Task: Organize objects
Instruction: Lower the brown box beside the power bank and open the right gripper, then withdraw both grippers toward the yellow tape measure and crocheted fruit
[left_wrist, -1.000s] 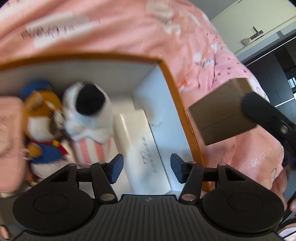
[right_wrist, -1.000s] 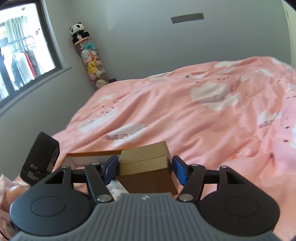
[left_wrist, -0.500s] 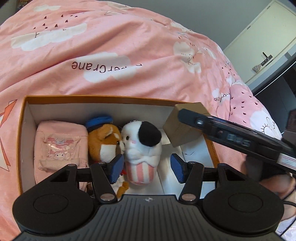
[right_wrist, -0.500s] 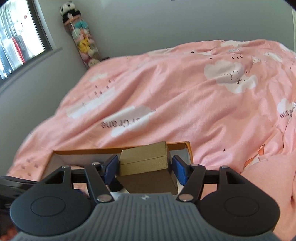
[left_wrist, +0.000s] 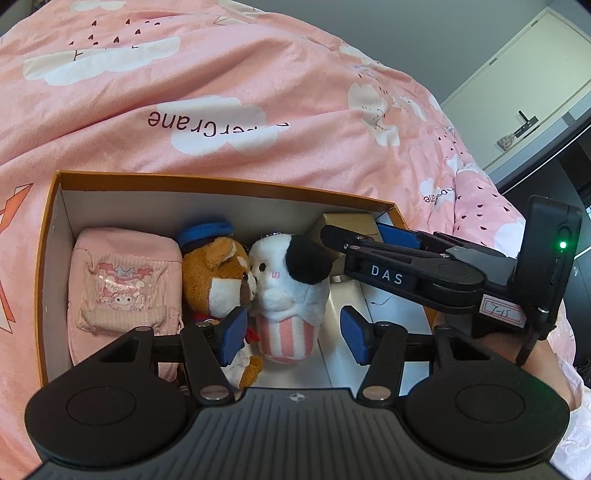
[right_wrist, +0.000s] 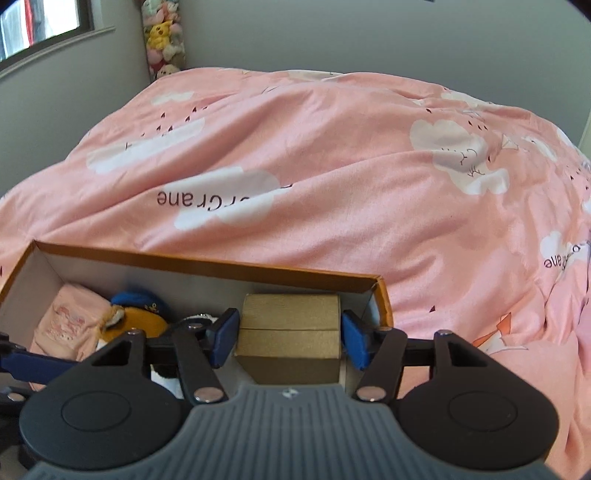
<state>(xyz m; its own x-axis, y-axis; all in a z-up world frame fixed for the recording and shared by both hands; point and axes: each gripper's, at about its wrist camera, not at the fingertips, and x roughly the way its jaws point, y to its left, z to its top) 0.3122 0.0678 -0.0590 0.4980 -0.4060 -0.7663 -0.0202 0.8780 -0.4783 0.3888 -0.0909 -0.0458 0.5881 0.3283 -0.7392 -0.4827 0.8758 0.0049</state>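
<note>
An orange-rimmed cardboard box (left_wrist: 221, 181) lies on the pink bed. In it sit a pink pouch (left_wrist: 123, 280), a brown plush with a blue cap (left_wrist: 218, 273), a white plush with a black ear (left_wrist: 291, 288) and a white case (left_wrist: 343, 314). My right gripper (right_wrist: 290, 336) is shut on a gold-brown box (right_wrist: 290, 336) and holds it inside the big box's far right corner; it also shows in the left wrist view (left_wrist: 349, 223). My left gripper (left_wrist: 293, 334) is open and empty, hovering over the white plush.
The pink cloud-print duvet (right_wrist: 332, 166) surrounds the box on all sides. A grey wall, a window and a column of plush toys (right_wrist: 164, 37) stand at the far left. A cupboard door (left_wrist: 517, 92) is at the right.
My right gripper has carried the gold-brown box down into the big box's right corner. My left gripper has drawn back, so the whole box is in view.
</note>
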